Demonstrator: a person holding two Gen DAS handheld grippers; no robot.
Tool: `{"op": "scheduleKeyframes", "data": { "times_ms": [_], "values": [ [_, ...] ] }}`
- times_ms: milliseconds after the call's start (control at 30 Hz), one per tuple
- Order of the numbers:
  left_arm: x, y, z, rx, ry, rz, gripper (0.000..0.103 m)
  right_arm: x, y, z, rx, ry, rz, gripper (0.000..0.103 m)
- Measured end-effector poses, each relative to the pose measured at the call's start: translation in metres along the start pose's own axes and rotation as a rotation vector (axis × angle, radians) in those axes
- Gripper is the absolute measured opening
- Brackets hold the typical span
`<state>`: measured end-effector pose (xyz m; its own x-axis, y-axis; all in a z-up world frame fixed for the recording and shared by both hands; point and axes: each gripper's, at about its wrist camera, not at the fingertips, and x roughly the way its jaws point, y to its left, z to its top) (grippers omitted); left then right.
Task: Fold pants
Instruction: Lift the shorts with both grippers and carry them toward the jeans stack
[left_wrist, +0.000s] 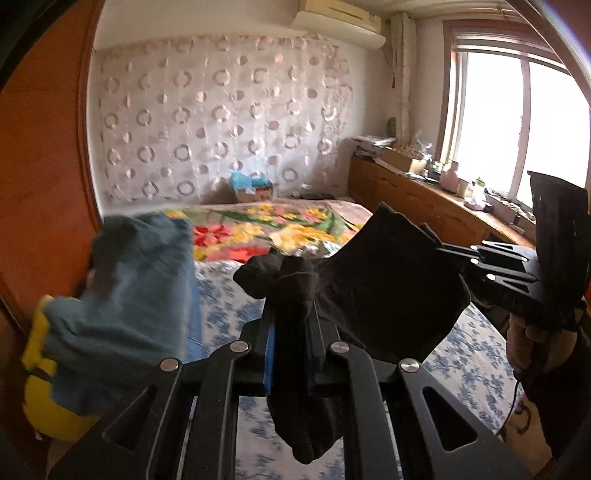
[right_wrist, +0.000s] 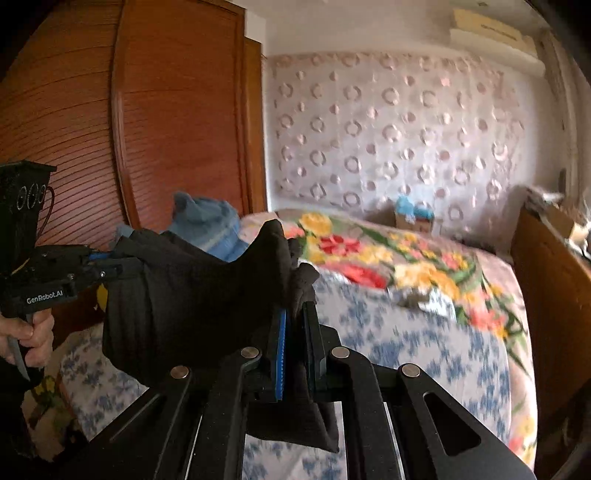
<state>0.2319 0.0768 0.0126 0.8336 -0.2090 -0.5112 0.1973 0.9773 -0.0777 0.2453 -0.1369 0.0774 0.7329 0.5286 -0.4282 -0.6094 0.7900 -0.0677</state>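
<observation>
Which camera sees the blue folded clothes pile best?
The left wrist view: the blue folded clothes pile looks big and close there, beside the yellow cushion, though blurry. In the right wrist view, the black pants hide most of it.

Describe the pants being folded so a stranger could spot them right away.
Find the bed with the blue-flowered sheet. Above it, the left gripper and right gripper each pinch the black pants hanging between them. They are the only black cloth; the nearby pile is blue.
</observation>
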Motion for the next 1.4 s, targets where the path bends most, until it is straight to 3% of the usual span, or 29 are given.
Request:
{"op": "scheduleKeyframes", "data": {
  "times_ms": [433,833,1100,1400],
  "values": [
    [-0.009,0.044,0.027,0.019,-0.050,0.111,0.013,0.050,-0.007,0.019,-0.058,-0.058,0.066,0.008],
    [-0.010,0.075,0.036,-0.004,-0.086,0.162,0.013,0.085,-0.008,0.034,-0.115,-0.102,0.073,0.008],
    [-0.008,0.106,0.031,-0.072,-0.116,0.215,0.013,0.125,0.009,0.054,-0.238,-0.139,0.104,0.008],
    [-0.002,0.134,-0.001,-0.177,-0.100,0.273,0.014,0.193,0.008,0.058,-0.305,-0.125,0.162,0.008]
  ]
}}
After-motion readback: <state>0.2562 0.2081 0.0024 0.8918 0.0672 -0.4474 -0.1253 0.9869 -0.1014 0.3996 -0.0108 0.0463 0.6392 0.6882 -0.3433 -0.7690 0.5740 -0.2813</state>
